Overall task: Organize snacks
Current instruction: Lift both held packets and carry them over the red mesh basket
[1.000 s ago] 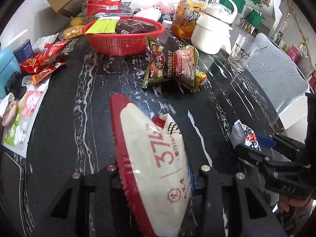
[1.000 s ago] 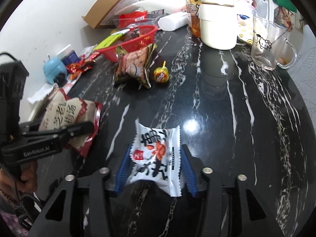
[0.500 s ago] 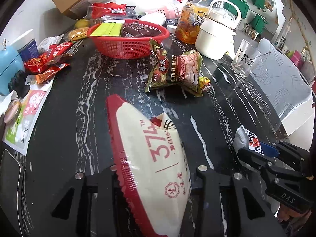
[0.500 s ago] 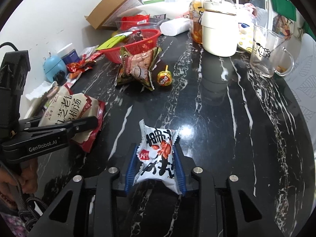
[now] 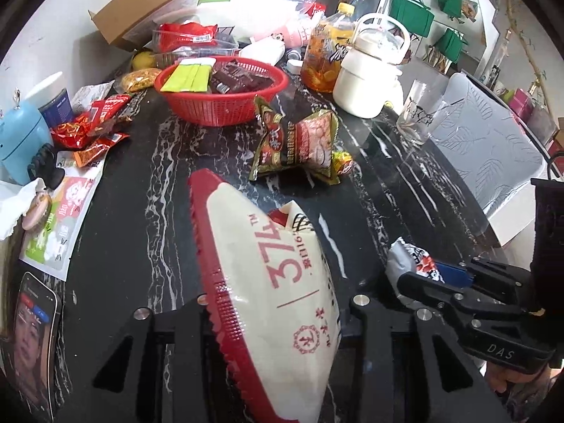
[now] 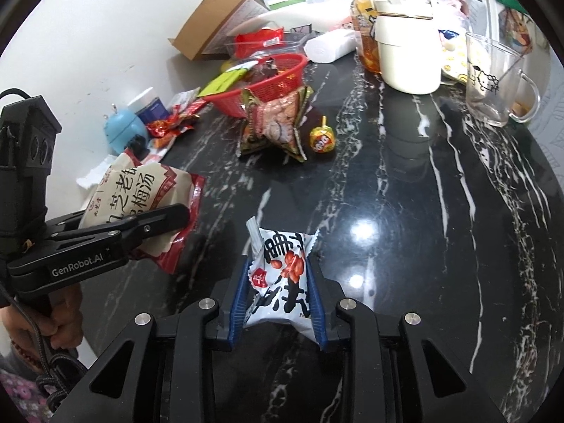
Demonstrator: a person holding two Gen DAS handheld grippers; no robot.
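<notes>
A large cream pouch with a red serrated edge (image 5: 268,264) fills the left wrist view, clamped in my left gripper (image 5: 278,317). The right wrist view shows the same pouch (image 6: 134,190) held just off the black marble table (image 6: 405,211) by the left gripper (image 6: 165,218). My right gripper (image 6: 278,299) is shut on a small white packet with red peanuts printed on it (image 6: 282,268), its blue pads pressing both sides. That packet (image 5: 405,261) and the right gripper (image 5: 433,278) also show at the lower right of the left wrist view. A red basket (image 5: 222,105) holding snacks stands at the back.
A green-and-brown snack bag (image 5: 299,141) and a round yellow candy (image 6: 321,139) lie mid-table. Behind stand a white kettle (image 5: 370,77), an orange drink bottle (image 5: 324,60), a glass mug (image 6: 493,77) and a cardboard box (image 5: 148,10). Red wrappers (image 5: 91,123), a blue gadget (image 5: 19,141) and a phone (image 5: 31,338) crowd the left edge.
The right gripper's jaws have closed in on the small white packet, which now stands pinched between the pads. The left gripper has risen slightly with the pouch.
</notes>
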